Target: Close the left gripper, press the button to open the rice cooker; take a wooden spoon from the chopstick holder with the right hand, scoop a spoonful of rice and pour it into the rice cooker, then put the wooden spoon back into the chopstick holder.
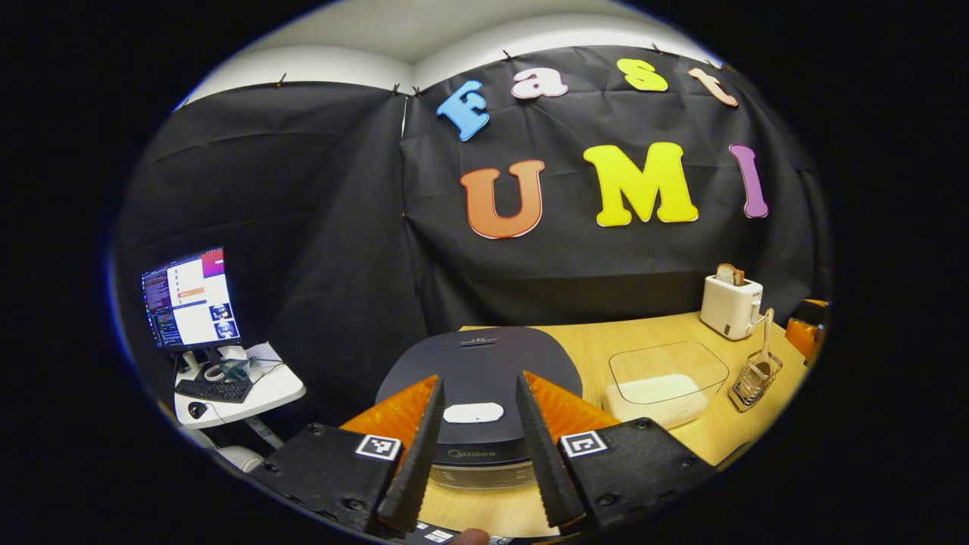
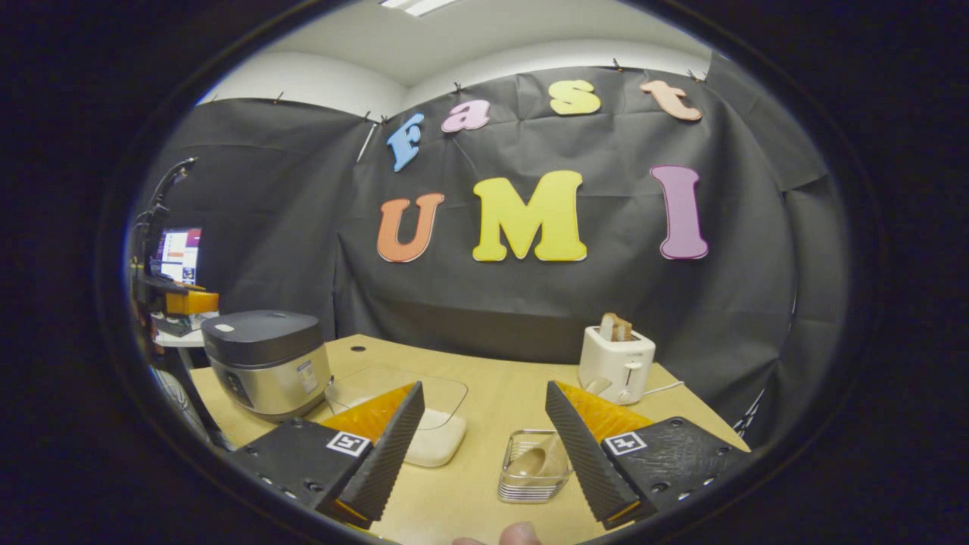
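From the left gripper view, my left gripper point(image 1: 478, 446) hangs with its fingers spread wide and nothing between them, just above the front of the rice cooker point(image 1: 479, 378). The cooker's dark lid is down, and its pale button point(image 1: 473, 412) sits in the gap between my fingers, untouched. The cooker stands at the near left corner of the worktop point(image 1: 643, 333).

From the right gripper view, my right gripper point(image 2: 484, 462) is likewise wide open and holds nothing. Just past its fingers, near the front edge of the worktop, stands the chopstick holder point(image 2: 532, 469), a clear ribbed box with the wooden spoon point(image 2: 530, 459) resting in it, bowl end down. Left of it lies the clear rice container point(image 2: 424, 424), with white rice in its bottom, beside the cooker.

Farther back, toward the rear right corner, a white toaster point(image 2: 615, 365) stands with bread in its slots. Off the worktop's left end, a monitor point(image 1: 191, 297) glows on a small stand.
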{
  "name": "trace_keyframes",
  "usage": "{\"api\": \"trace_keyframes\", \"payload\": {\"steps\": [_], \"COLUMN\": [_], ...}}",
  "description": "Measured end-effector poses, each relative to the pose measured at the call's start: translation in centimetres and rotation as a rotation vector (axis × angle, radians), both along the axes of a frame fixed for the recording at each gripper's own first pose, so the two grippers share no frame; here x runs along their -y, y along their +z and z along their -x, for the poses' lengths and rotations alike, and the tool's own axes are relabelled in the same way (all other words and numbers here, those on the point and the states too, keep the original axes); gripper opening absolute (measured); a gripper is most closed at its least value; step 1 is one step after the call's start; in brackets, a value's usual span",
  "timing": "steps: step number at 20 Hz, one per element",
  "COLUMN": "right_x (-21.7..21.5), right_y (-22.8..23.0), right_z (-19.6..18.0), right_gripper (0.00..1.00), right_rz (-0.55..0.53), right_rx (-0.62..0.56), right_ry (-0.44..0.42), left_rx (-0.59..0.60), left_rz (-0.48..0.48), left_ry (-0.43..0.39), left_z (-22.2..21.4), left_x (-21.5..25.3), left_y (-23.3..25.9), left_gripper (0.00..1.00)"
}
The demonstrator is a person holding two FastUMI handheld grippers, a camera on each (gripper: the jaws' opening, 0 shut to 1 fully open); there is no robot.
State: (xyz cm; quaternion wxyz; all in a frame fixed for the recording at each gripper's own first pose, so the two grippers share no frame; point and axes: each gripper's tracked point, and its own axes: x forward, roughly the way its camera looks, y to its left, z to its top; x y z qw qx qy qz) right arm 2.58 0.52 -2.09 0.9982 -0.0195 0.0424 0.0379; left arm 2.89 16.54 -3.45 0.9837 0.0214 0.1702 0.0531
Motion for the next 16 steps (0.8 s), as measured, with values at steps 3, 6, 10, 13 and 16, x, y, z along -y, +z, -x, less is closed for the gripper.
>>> {"api": "trace_keyframes", "payload": {"steps": [3, 6, 10, 13, 16], "right_x": [0.7, 0.9, 1.6, 2.1, 1.9], "right_y": [0.5, 0.4, 0.4, 0.2, -0.6], "right_z": [-0.1, -0.3, -0.3, -0.7, -0.8], "right_gripper": [0.96, 0.96, 0.95, 0.95, 0.96], "right_rz": [-0.010, -0.005, 0.001, -0.015, -0.027], "right_rx": [0.012, 0.008, 0.010, 0.006, -0.007], "right_ry": [-0.008, -0.010, -0.020, -0.028, -0.019], "left_rx": [-0.090, -0.222, -0.334, -0.358, -0.390], "left_rz": [0.080, 0.165, 0.137, 0.111, 0.117], "left_ry": [-0.004, -0.034, -0.042, -0.039, -0.037], "left_z": [-1.3, -1.4, -1.1, -1.2, -1.1], "left_x": [-0.8, -0.7, -0.9, -1.0, -1.1], "left_y": [-0.9, -2.6, -4.2, -4.5, -4.6], "left_gripper": [0.23, 0.11, 0.03, 0.03, 0.03]}}
